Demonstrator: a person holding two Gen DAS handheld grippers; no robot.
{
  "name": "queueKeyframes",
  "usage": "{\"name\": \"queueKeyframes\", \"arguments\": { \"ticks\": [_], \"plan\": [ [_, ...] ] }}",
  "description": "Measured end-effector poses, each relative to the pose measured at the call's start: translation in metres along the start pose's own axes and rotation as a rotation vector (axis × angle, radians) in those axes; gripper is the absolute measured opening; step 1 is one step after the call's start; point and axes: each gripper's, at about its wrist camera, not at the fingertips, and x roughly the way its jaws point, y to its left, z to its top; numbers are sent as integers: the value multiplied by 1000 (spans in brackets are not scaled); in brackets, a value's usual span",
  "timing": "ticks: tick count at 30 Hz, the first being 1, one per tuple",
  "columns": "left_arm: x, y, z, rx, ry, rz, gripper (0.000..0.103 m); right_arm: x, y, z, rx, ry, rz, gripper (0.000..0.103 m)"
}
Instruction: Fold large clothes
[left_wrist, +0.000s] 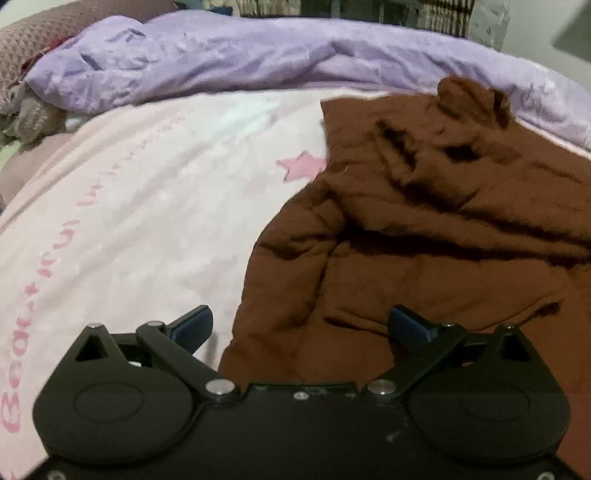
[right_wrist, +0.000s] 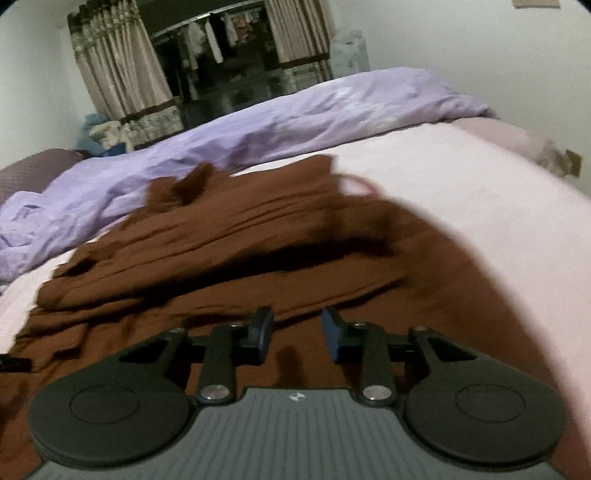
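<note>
Both grippers sit nearest the lenses. Left gripper (left_wrist: 301, 326) has its jaws spread wide, nothing between them, over the near left edge of the brown garment (left_wrist: 424, 229). Right gripper (right_wrist: 297, 330) has its jaws partly apart with a clear gap, gripping nothing, above the same brown cloth. Pink bedsheet (left_wrist: 147, 206) covers the bed; the garment lies on it, rumpled and folded over itself. Lilac duvet (right_wrist: 295, 114) is bunched along the far side. Curtains (right_wrist: 118, 70) hang beyond.
</note>
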Motion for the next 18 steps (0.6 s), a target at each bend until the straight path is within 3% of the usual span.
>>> {"name": "queueKeyframes", "arguments": {
  "ticks": [5, 7, 9, 11, 13, 15, 18],
  "plan": [
    [-38, -51, -7, 101, -143, -121, 103, 10, 78, -12, -91, 51, 100, 36],
    [-36, -75, -14, 158, -130, -154, 103, 18, 99, -20, -139, 91, 148, 35],
    [-24, -95, -24, 232, -80, -148, 103, 28, 108, -27, -169, 144, 143, 35],
    [-12, -104, -34, 280, -50, -94, 103, 31, 99, -27, -157, 154, 138, 35],
    [-14, -95, -35, 253, -59, -112, 103, 30, 85, -22, -147, 154, 132, 33],
    [-11, -82, -31, 231, -44, -110, 103, 26, 71, -22, -164, 153, 101, 5],
    [-11, -57, -30, 184, -28, -96, 103, 20, 37, -17, -108, 164, 136, 2]
  ]
}}
